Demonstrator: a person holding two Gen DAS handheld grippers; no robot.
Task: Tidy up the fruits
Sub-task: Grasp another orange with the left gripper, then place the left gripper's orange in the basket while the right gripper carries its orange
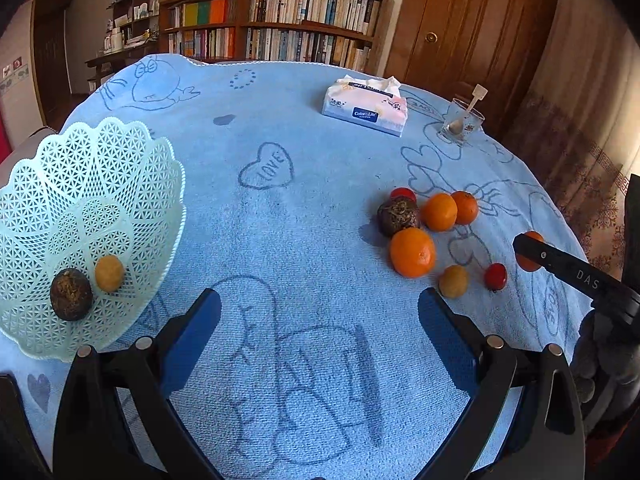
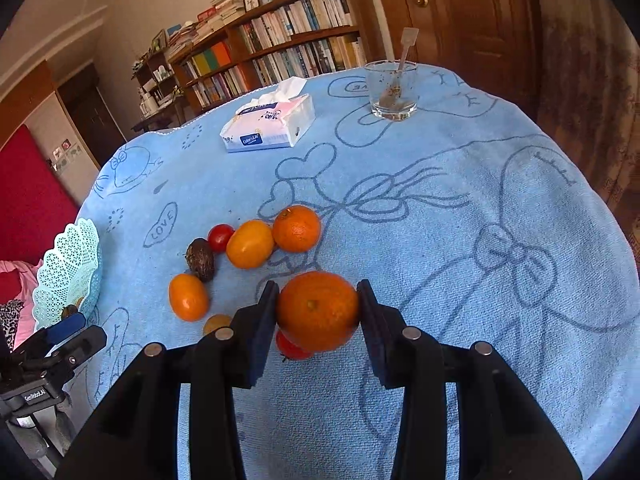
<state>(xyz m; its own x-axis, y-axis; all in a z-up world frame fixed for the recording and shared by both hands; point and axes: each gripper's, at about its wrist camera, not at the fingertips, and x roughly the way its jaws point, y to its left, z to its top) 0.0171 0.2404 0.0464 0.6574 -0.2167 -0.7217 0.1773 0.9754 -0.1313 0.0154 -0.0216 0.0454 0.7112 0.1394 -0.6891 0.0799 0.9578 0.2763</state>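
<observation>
An orange (image 2: 317, 311) is clamped in the right tool (image 2: 318, 312); transfer to the basket (image 1: 132, 152) is called for next, while the left tool (image 1: 320, 312) is held apart, empty.

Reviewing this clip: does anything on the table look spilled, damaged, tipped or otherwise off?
Nothing looks spilled or broken. The basket appears tilted, though fisheye distortion may exaggerate it; two fruits sit inside. The glass stands upright with brown dregs and a stirrer.
</observation>
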